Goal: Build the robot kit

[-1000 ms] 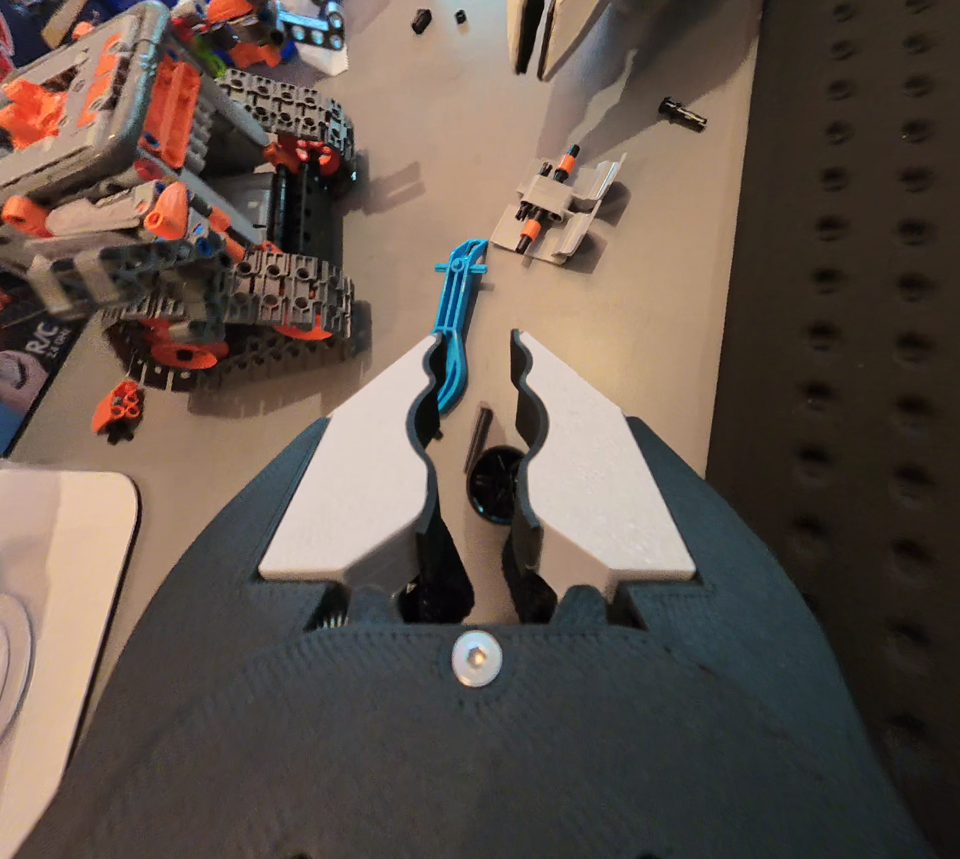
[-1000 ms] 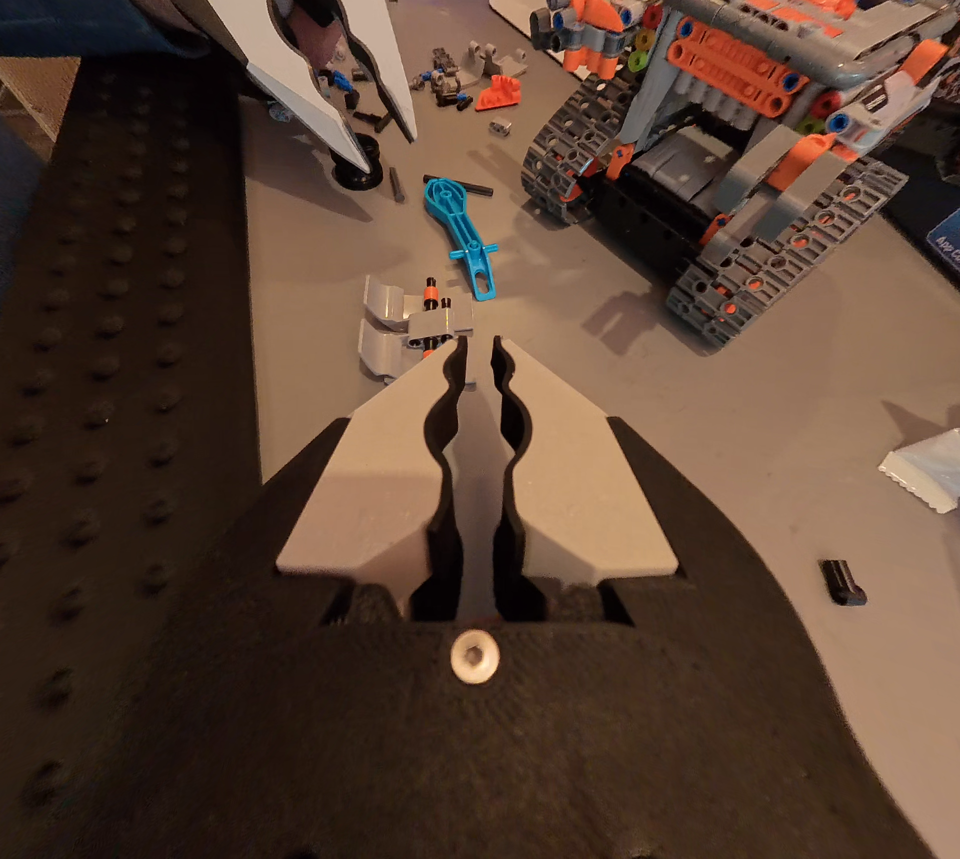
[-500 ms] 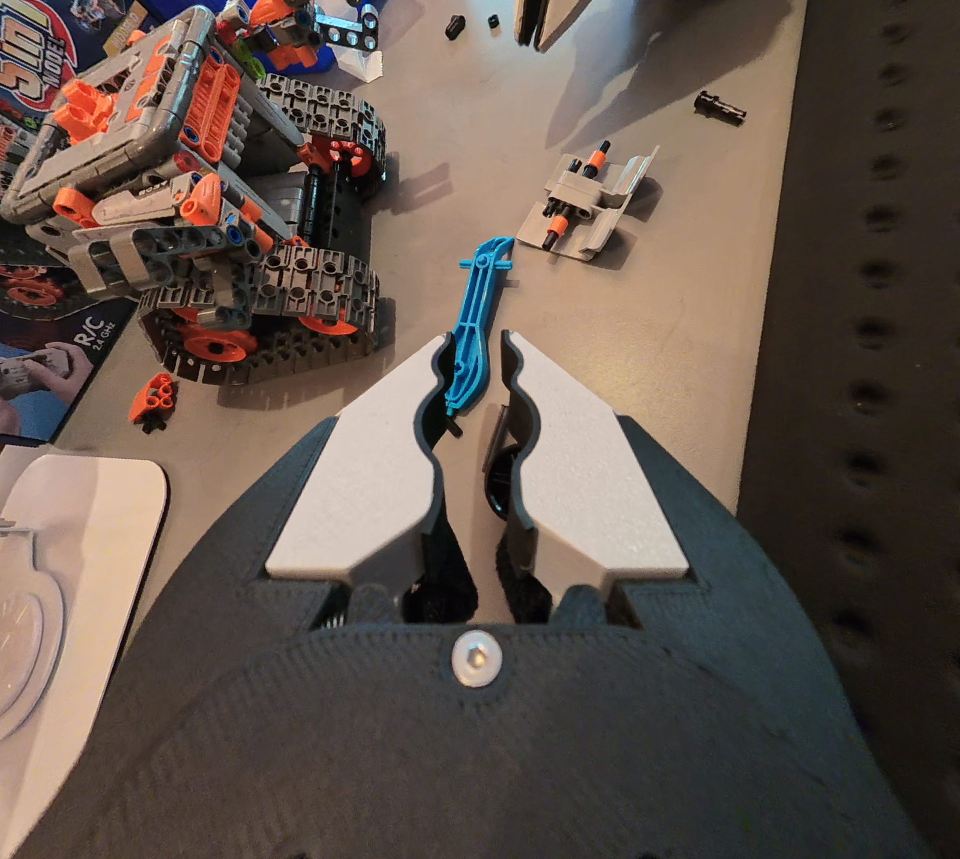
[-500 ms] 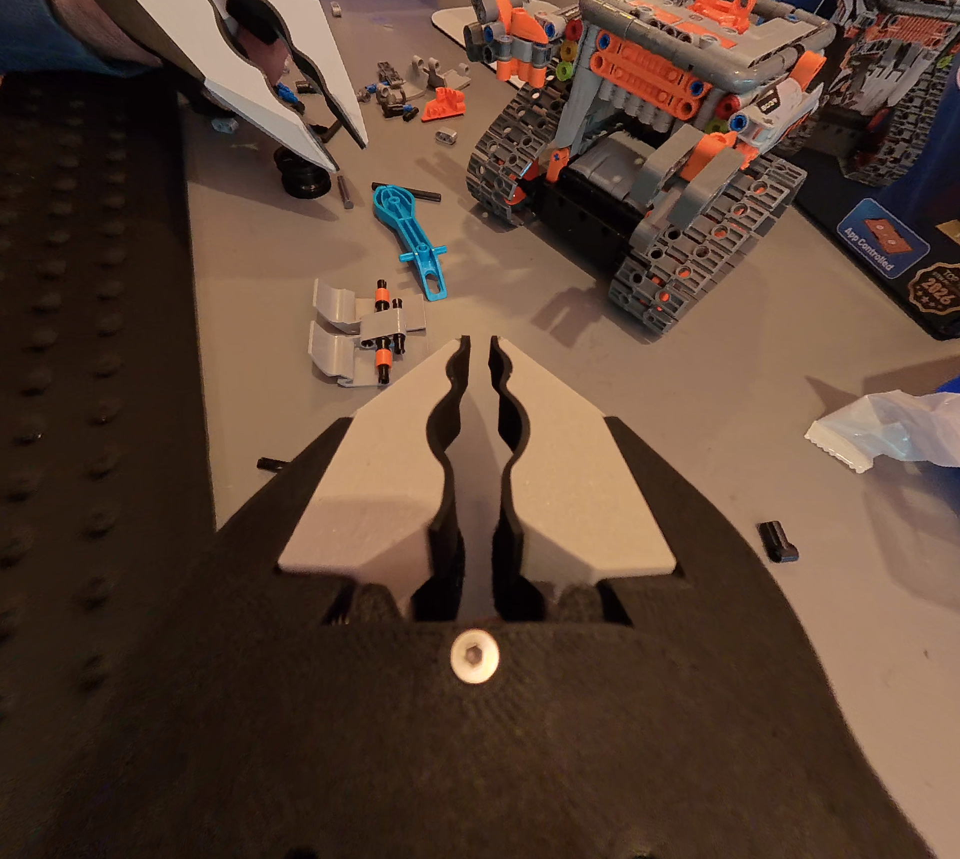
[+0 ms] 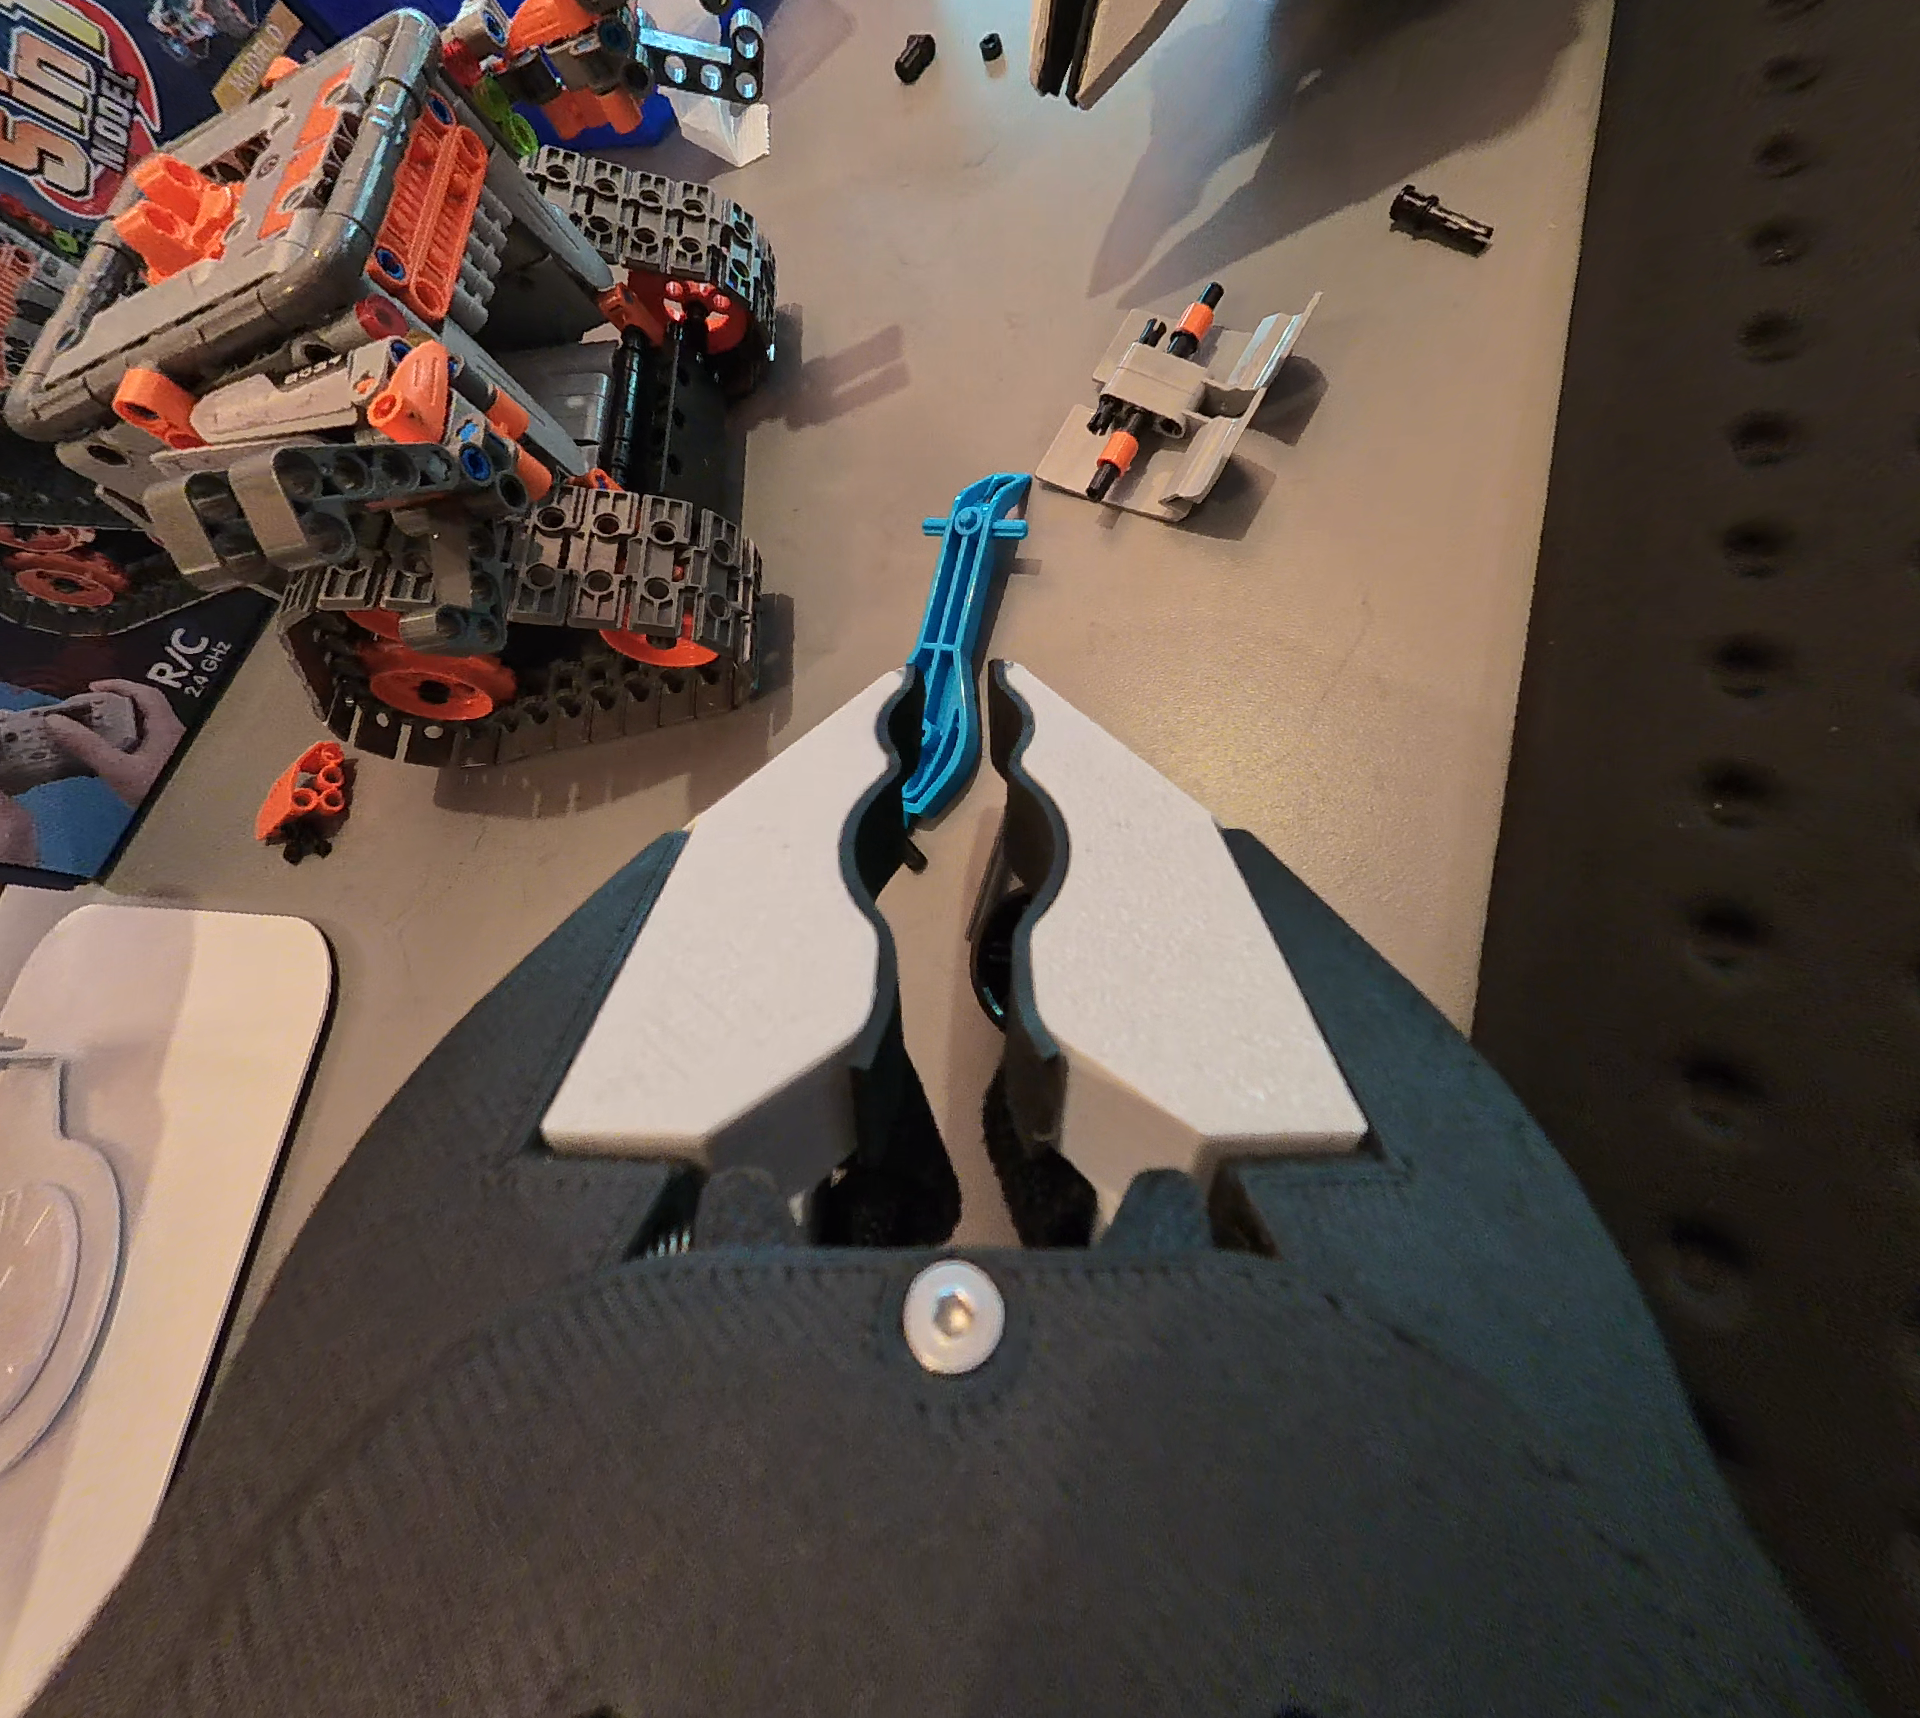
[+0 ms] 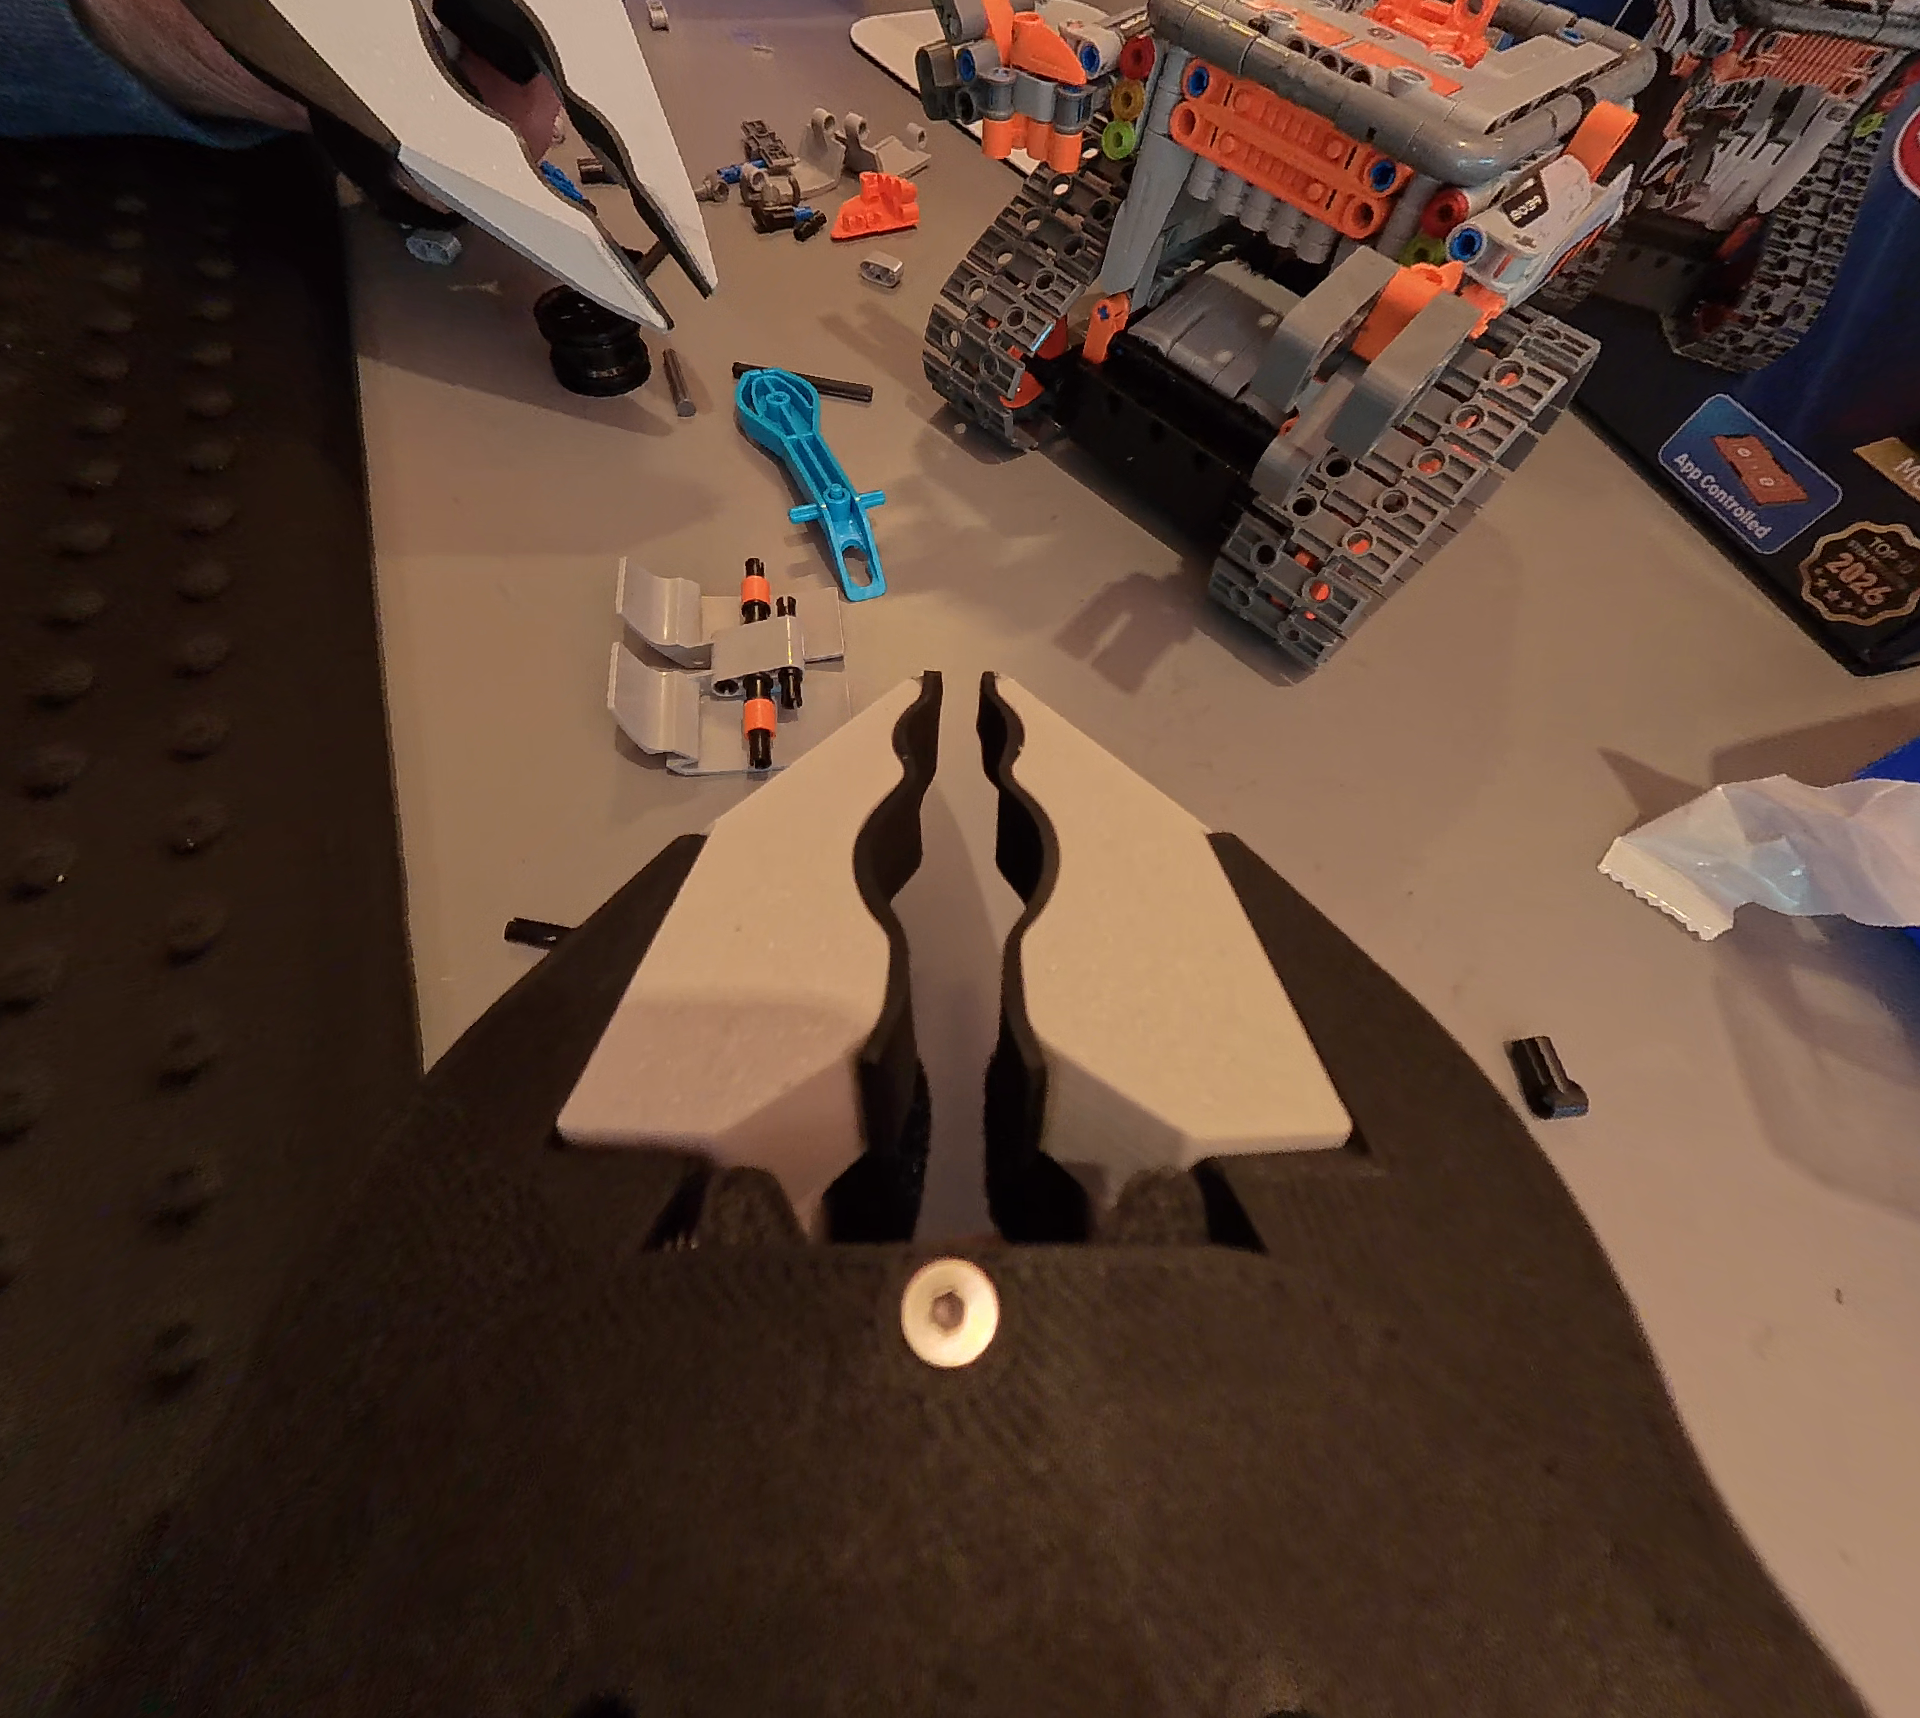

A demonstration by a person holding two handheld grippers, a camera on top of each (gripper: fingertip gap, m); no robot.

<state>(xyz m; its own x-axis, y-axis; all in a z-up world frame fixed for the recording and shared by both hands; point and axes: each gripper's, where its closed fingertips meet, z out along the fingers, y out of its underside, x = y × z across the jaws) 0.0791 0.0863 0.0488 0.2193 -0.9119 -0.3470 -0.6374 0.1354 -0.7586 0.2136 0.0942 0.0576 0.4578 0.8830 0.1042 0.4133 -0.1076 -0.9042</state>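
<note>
Two grippers hang over your grey table (image 6: pixel 1299 816): beside the tracked orange-and-grey vehicle (image 6: pixel 1278 255), your left gripper (image 5: pixel 951 681), jaws slightly parted and empty, hovers over a black wheel (image 6: pixel 594 347) and the blue tool (image 6: pixel 816 479); your right gripper (image 6: pixel 961 681), nearly closed and empty, hovers near the grey panel assembly (image 6: pixel 717 671).

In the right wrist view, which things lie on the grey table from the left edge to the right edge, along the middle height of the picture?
Grey panel assembly with orange pins → blue tool → tracked brick vehicle → clear plastic bag.
</note>
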